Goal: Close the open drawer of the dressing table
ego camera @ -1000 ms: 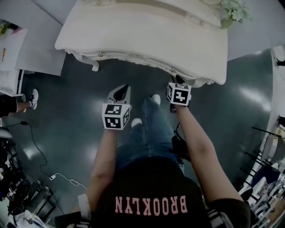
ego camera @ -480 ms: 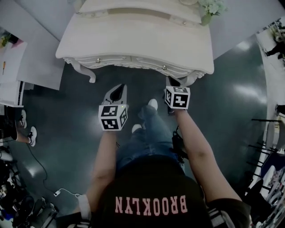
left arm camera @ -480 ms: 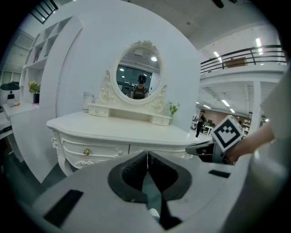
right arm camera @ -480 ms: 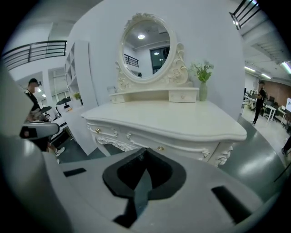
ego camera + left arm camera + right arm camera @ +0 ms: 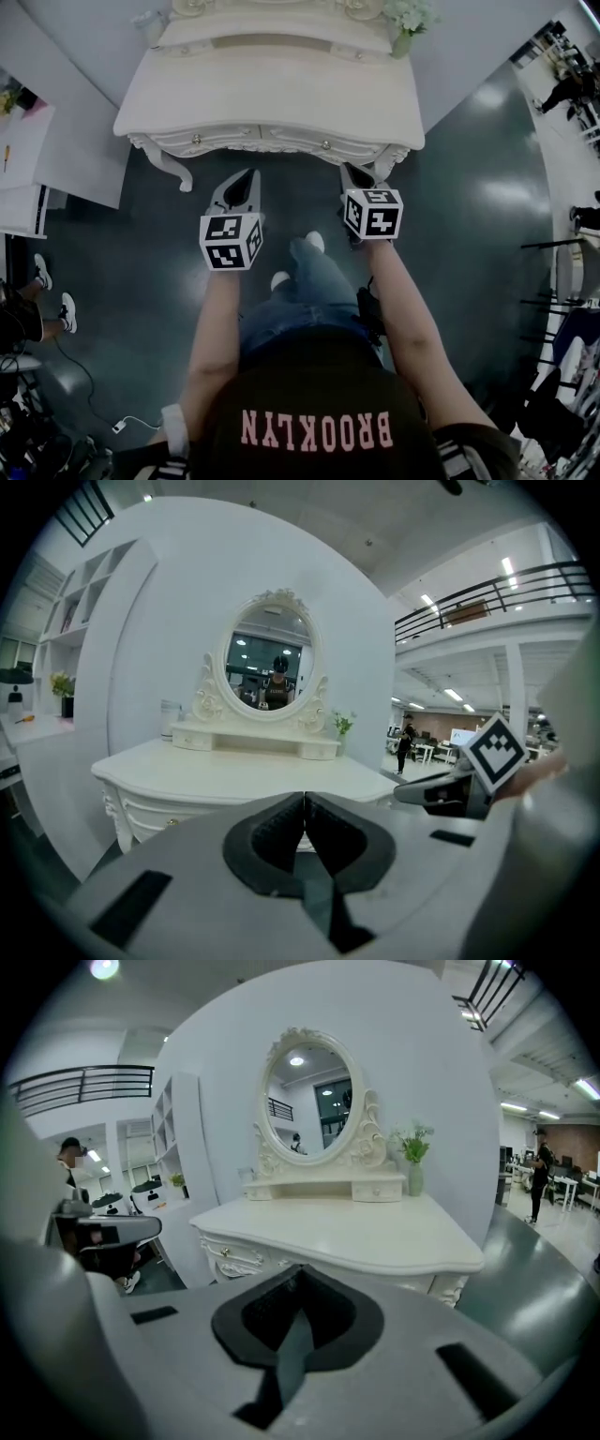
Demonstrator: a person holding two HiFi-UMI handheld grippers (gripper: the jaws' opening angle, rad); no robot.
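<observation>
Head view: the left hand-held gripper [image 5: 246,176] and the right hand-held gripper [image 5: 354,172] are both seen pressed together, with nothing pinched. The dressing table [image 5: 272,89] is just ahead of them, and its drawer [image 5: 309,142] looks pushed in. If they are swung forward, the carved front could be bumped and scratched.

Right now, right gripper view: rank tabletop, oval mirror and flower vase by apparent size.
1. tabletop, largest, though nearest the camera
2. oval mirror
3. flower vase, clearly smallest
</observation>
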